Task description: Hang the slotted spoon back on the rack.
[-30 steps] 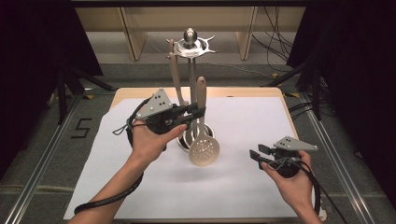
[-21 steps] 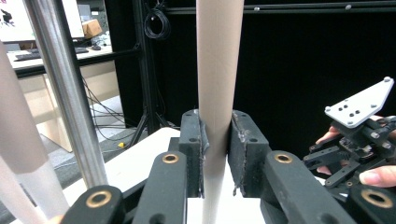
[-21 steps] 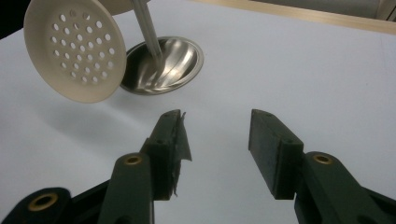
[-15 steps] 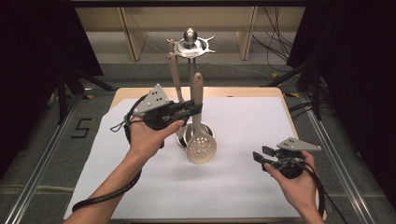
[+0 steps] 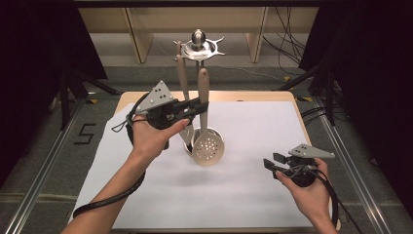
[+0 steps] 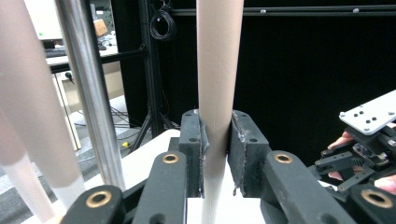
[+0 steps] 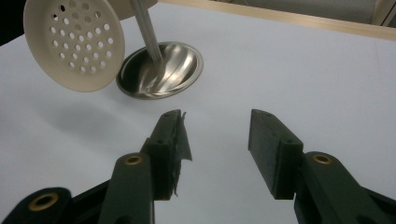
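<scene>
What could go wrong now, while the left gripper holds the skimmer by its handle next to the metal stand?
The left gripper clamps the skimmer on its smooth handle only, so the heavy perforated head might swing or slip down. The handle is close to the stand's pole and another hanging utensil; a careless move may knock them. The right gripper is open and apart, so it could not catch anything.
</scene>
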Available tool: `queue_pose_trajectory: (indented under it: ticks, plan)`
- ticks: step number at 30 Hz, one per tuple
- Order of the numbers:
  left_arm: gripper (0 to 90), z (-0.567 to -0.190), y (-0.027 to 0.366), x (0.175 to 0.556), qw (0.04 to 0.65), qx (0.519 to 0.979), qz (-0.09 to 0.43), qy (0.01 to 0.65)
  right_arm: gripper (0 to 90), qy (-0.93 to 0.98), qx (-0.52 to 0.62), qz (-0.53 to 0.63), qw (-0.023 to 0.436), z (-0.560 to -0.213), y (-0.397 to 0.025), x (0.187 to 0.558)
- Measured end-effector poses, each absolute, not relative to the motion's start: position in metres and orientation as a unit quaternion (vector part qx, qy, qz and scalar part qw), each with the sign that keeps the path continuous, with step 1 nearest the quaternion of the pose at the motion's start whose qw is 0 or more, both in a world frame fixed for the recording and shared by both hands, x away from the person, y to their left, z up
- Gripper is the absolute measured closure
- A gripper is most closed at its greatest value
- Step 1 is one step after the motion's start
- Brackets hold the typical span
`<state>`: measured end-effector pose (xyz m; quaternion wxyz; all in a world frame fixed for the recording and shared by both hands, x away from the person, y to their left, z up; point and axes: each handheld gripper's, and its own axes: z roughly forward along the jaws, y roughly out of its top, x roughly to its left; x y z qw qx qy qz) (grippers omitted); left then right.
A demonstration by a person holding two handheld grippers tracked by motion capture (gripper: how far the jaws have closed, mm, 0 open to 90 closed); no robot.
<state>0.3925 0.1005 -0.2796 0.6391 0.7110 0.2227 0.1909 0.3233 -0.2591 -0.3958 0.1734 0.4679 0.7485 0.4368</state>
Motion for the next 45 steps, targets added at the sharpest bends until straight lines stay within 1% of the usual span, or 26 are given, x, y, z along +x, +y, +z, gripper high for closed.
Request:
queue_pose_trajectory:
  ticks: [2, 5, 7, 8, 9, 11, 14, 15, 16, 17, 22, 23, 29, 30, 31, 32, 34, 35, 37, 38, 39, 41, 43, 44, 45]
  plan:
    - [75.6, -0.278, 0.102, 0.393, 0.639, 0.710, 0.192, 0.224, 55.2, 0.753, 0.464, 0.431, 0.179, -0.396, -0.259, 0.323]
    - [75.6, -0.275, 0.103, 0.396, 0.638, 0.712, 0.189, 0.224, 55.2, 0.753, 0.466, 0.431, 0.171, -0.396, -0.258, 0.323]
    - [75.6, -0.274, 0.103, 0.397, 0.638, 0.713, 0.187, 0.225, 55.2, 0.755, 0.460, 0.432, 0.177, -0.397, -0.258, 0.324]
    - [75.6, -0.273, 0.103, 0.400, 0.639, 0.712, 0.184, 0.225, 55.2, 0.761, 0.451, 0.428, 0.186, -0.397, -0.260, 0.325]
    - [75.6, -0.272, 0.103, 0.402, 0.640, 0.712, 0.182, 0.226, 55.2, 0.753, 0.458, 0.438, 0.178, -0.398, -0.256, 0.324]
    - [75.6, -0.271, 0.104, 0.404, 0.639, 0.712, 0.183, 0.226, 55.2, 0.760, 0.445, 0.434, 0.188, -0.398, -0.258, 0.326]
    - [75.6, -0.271, 0.105, 0.406, 0.638, 0.714, 0.181, 0.226, 55.2, 0.759, 0.447, 0.433, 0.190, -0.398, -0.259, 0.326]
    - [75.6, -0.271, 0.105, 0.406, 0.638, 0.714, 0.179, 0.227, 55.2, 0.757, 0.450, 0.437, 0.181, -0.399, -0.258, 0.326]
    - [75.6, -0.272, 0.106, 0.407, 0.639, 0.714, 0.176, 0.226, 55.2, 0.759, 0.448, 0.432, 0.189, -0.398, -0.259, 0.326]
    - [75.5, -0.273, 0.106, 0.408, 0.642, 0.712, 0.170, 0.227, 55.2, 0.758, 0.449, 0.438, 0.182, -0.399, -0.258, 0.326]
    - [75.0, -0.279, 0.110, 0.414, 0.657, 0.701, 0.142, 0.238, 55.2, 0.761, 0.445, 0.431, 0.193, -0.397, -0.259, 0.325]
    - [74.6, -0.280, 0.110, 0.415, 0.659, 0.698, 0.138, 0.243, 55.2, 0.761, 0.448, 0.430, 0.188, -0.397, -0.259, 0.325]
    - [70.9, -0.284, 0.113, 0.420, 0.672, 0.680, 0.126, 0.266, 55.2, 0.760, 0.446, 0.433, 0.190, -0.397, -0.258, 0.325]
    - [70.9, -0.285, 0.112, 0.421, 0.675, 0.675, 0.126, 0.270, 55.2, 0.762, 0.446, 0.430, 0.187, -0.397, -0.259, 0.324]
    - [70.2, -0.286, 0.112, 0.421, 0.677, 0.672, 0.124, 0.275, 55.2, 0.756, 0.462, 0.432, 0.172, -0.397, -0.256, 0.322]
    - [69.1, -0.289, 0.112, 0.420, 0.681, 0.664, 0.120, 0.283, 55.2, 0.757, 0.464, 0.427, 0.168, -0.397, -0.256, 0.322]
    - [68.2, -0.290, 0.112, 0.420, 0.682, 0.663, 0.122, 0.284, 55.2, 0.758, 0.463, 0.428, 0.169, -0.398, -0.256, 0.322]
    - [65.9, -0.292, 0.113, 0.416, 0.678, 0.662, 0.134, 0.289, 55.1, 0.765, 0.445, 0.427, 0.186, -0.398, -0.259, 0.324]
    - [61.2, -0.295, 0.116, 0.411, 0.676, 0.659, 0.151, 0.293, 55.1, 0.761, 0.450, 0.433, 0.175, -0.399, -0.258, 0.323]
    - [59.4, -0.295, 0.116, 0.411, 0.676, 0.659, 0.151, 0.293, 55.1, 0.761, 0.450, 0.433, 0.175, -0.399, -0.258, 0.323]
    - [59.4, -0.295, 0.117, 0.409, 0.674, 0.660, 0.158, 0.292, 55.1, 0.764, 0.447, 0.428, 0.185, -0.398, -0.259, 0.323]
    - [58.0, -0.296, 0.122, 0.404, 0.670, 0.660, 0.174, 0.292, 55.0, 0.762, 0.449, 0.430, 0.178, -0.399, -0.258, 0.323]
    - [57.3, -0.296, 0.125, 0.401, 0.669, 0.660, 0.181, 0.290, 55.0, 0.764, 0.445, 0.428, 0.188, -0.399, -0.259, 0.324]
    - [56.9, -0.296, 0.127, 0.400, 0.667, 0.660, 0.184, 0.291, 55.0, 0.753, 0.459, 0.438, 0.173, -0.400, -0.255, 0.323]
    - [56.7, -0.296, 0.129, 0.399, 0.666, 0.661, 0.188, 0.290, 54.9, 0.755, 0.460, 0.437, 0.169, -0.400, -0.255, 0.323]
